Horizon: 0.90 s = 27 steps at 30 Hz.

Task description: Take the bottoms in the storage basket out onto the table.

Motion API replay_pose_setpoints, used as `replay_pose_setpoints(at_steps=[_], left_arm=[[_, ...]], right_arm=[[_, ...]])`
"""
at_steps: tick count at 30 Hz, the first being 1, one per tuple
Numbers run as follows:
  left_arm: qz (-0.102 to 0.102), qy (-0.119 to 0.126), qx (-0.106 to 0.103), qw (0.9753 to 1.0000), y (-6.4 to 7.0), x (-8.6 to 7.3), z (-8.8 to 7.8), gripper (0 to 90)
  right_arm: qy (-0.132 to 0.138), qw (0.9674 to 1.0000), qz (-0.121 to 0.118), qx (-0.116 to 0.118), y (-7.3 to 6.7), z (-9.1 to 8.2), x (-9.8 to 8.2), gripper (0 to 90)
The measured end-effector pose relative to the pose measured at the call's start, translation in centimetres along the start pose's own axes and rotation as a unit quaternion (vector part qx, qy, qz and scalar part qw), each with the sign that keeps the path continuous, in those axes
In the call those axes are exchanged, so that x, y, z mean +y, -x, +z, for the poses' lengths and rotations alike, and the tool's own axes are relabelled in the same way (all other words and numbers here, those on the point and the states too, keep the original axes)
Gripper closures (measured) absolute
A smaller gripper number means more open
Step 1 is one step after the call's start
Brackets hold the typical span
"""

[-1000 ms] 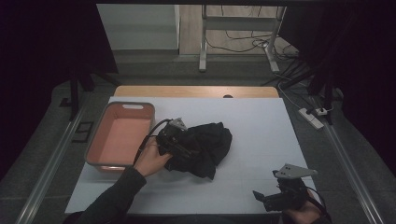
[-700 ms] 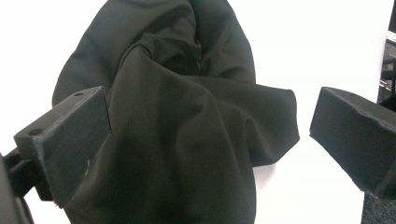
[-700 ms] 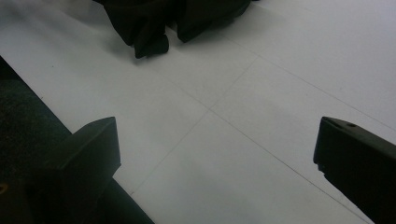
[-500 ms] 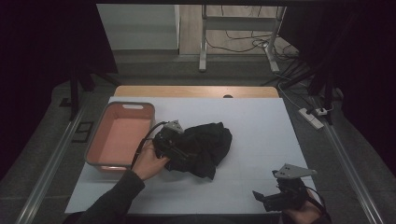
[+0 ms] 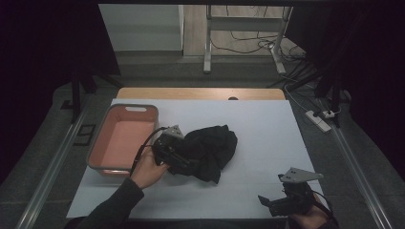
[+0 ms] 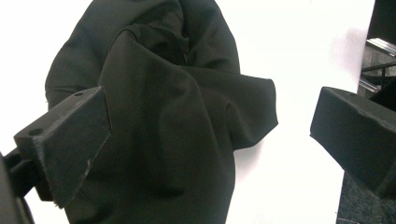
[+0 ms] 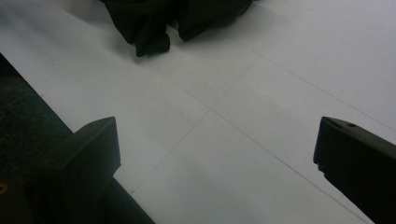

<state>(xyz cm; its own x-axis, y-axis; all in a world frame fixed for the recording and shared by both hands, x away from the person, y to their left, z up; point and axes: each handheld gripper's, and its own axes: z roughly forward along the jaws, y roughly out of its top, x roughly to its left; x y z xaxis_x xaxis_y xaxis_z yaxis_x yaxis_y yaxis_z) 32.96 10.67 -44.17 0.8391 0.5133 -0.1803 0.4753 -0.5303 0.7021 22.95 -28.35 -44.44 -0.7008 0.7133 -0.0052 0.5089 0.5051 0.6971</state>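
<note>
Centrally, left gripper (image 5: 184,164): jaws spread wide, pressed against the near-left edge of the black cloth (image 5: 210,148), crumpled mid-table beside the pink tray (image 5: 95,148). Right gripper (image 5: 267,202): jaws apart, empty, near-right table (image 5: 267,124) edge.

Matt black cloth (image 5: 210,150) lies on smooth white paper sheet (image 5: 267,124).

Left gripper (image 6: 210,135): jaws spread wide, black crumpled cloth (image 6: 173,116) bunched between them and against the left jaw; white table sheet (image 6: 299,56) beyond.
</note>
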Motion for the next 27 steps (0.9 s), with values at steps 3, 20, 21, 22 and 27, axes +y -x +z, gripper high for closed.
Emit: replay_pose_setpoints(at_steps=[3,20,21,22,27], left_arm=[[-0.003,0.005,-0.002,1.0,0.2,-0.2,-0.2,0.0],[-0.006,0.023,-0.007,0.9997,1.2,-1.3,-1.1,0.0],[-0.006,0.024,-0.008,0.9997,1.2,-1.4,-1.1,0.0],[-0.007,0.024,-0.008,0.9997,1.2,-1.5,-1.1,0.0],[-0.007,0.027,-0.005,0.9996,1.5,-1.8,-1.4,0.0]], right_arm=[[0.001,1.0,0.001,0.001,0.0,0.0,0.0,0.4],[0.001,1.0,0.001,0.002,0.0,0.0,0.0,0.4],[0.001,1.0,0.001,0.002,0.0,0.0,0.0,0.4],[0.001,1.0,0.001,0.002,0.0,0.0,0.0,0.4],[0.001,1.0,0.001,0.002,0.0,0.0,0.0,0.4]])
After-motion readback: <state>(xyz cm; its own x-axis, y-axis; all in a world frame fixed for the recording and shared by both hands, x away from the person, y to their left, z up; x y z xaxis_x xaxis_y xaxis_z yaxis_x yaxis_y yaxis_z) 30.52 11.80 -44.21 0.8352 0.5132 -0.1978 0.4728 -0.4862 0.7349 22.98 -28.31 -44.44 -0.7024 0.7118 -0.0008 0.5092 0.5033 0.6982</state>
